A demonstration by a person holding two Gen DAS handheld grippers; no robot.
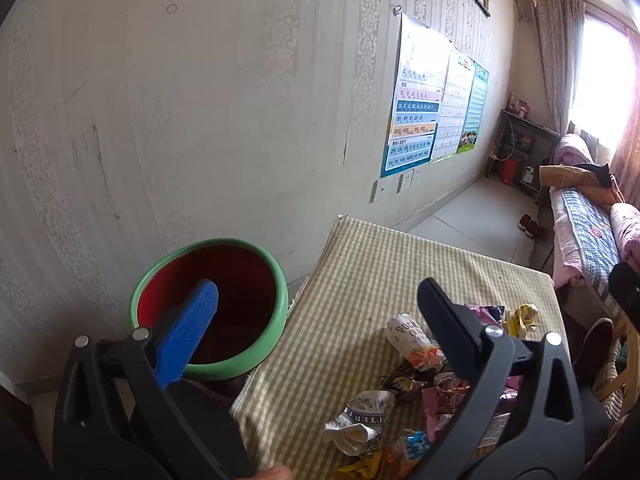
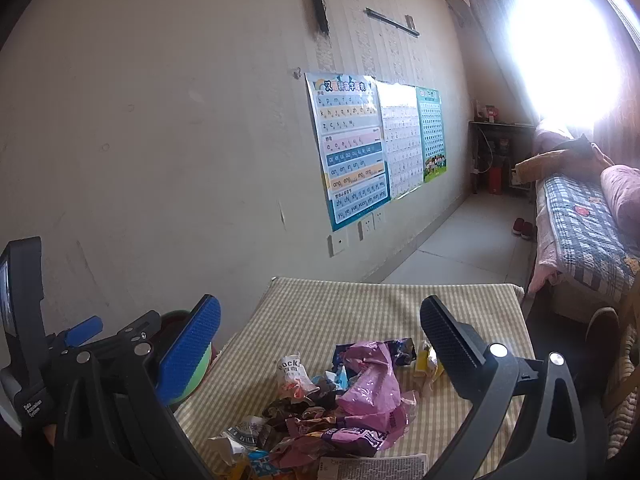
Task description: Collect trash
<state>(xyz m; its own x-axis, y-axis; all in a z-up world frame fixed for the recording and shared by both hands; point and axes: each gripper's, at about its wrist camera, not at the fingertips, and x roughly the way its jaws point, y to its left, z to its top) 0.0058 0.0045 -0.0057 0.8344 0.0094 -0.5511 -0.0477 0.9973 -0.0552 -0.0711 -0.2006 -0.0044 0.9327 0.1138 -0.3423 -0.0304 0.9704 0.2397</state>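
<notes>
A pile of crumpled wrappers (image 1: pixel 424 388) lies on the checked table (image 1: pixel 360 280); it also shows in the right wrist view (image 2: pixel 352 404), with a big pink wrapper (image 2: pixel 372 384) on top. A red bin with a green rim (image 1: pixel 212 304) stands left of the table by the wall. My left gripper (image 1: pixel 318 300) is open and empty, its blue left finger over the bin mouth. My right gripper (image 2: pixel 320 320) is open and empty above the pile. The left gripper (image 2: pixel 80 332) shows at the left of the right wrist view.
A wall with posters (image 2: pixel 360 148) runs along the left. A bed with a patchwork cover (image 2: pixel 584 224) stands to the right beyond the table. Tiled floor (image 2: pixel 472 240) with red shoes (image 2: pixel 522 229) lies behind. A chair (image 1: pixel 616 360) is at the table's right side.
</notes>
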